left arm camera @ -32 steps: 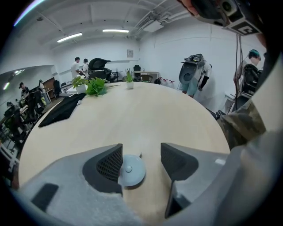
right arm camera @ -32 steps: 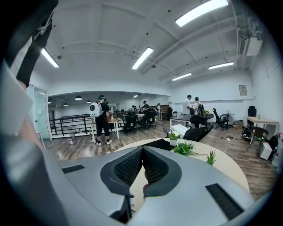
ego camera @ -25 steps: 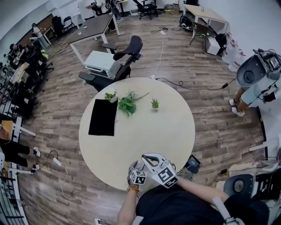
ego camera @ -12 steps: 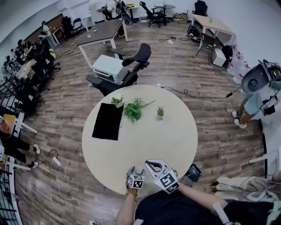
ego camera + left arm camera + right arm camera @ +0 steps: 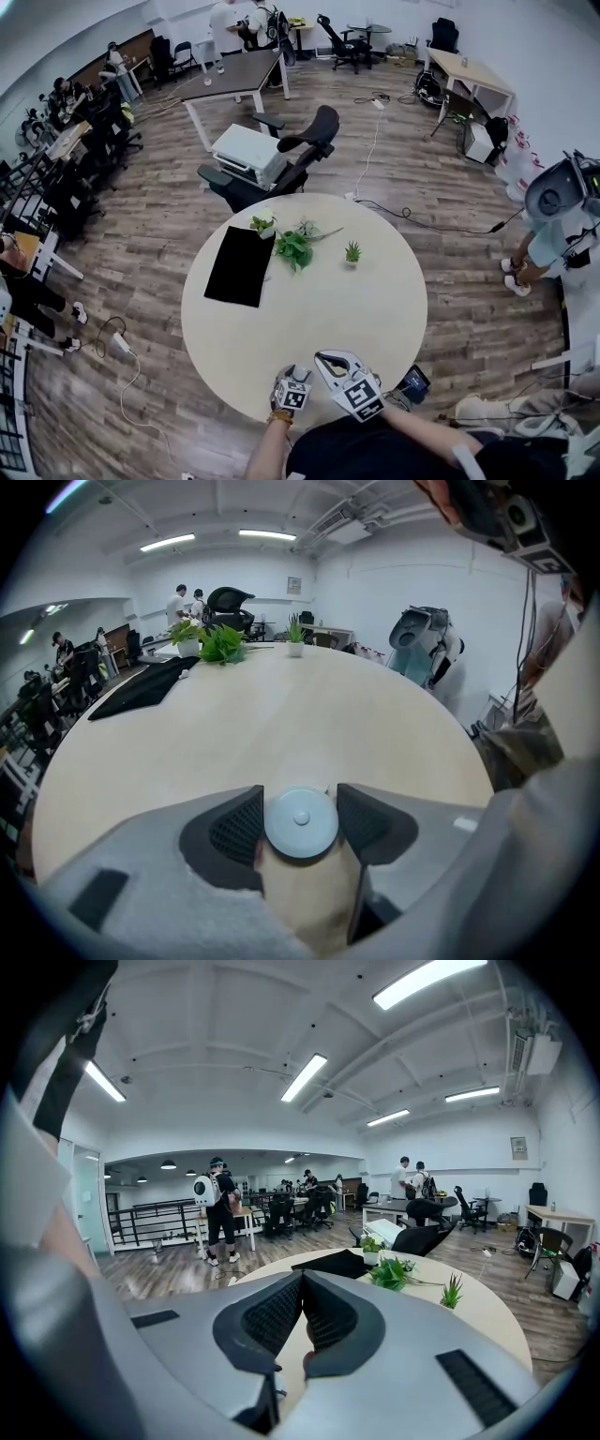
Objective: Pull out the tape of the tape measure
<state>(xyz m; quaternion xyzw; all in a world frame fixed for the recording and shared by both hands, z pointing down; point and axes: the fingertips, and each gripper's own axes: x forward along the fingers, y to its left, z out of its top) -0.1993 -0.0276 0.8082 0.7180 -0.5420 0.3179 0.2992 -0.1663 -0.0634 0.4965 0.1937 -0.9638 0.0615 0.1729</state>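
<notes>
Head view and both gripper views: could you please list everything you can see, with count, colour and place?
round table: one, pale beige, middle of the room
mat: one, black, left part of the table
plants: three, green, far side of the table, beside the mat
office chair: one, black, beyond the table
box: one, white, next to that chair
bystander: one, light clothes, on the floor right of the table
tape measure: one, round, pale grey, between the left gripper's jaws
left gripper: one, grey, at the near table edge; jaws have just been closing, pads on the tape measure
right gripper: one, grey, beside the left one, jaws together
</notes>
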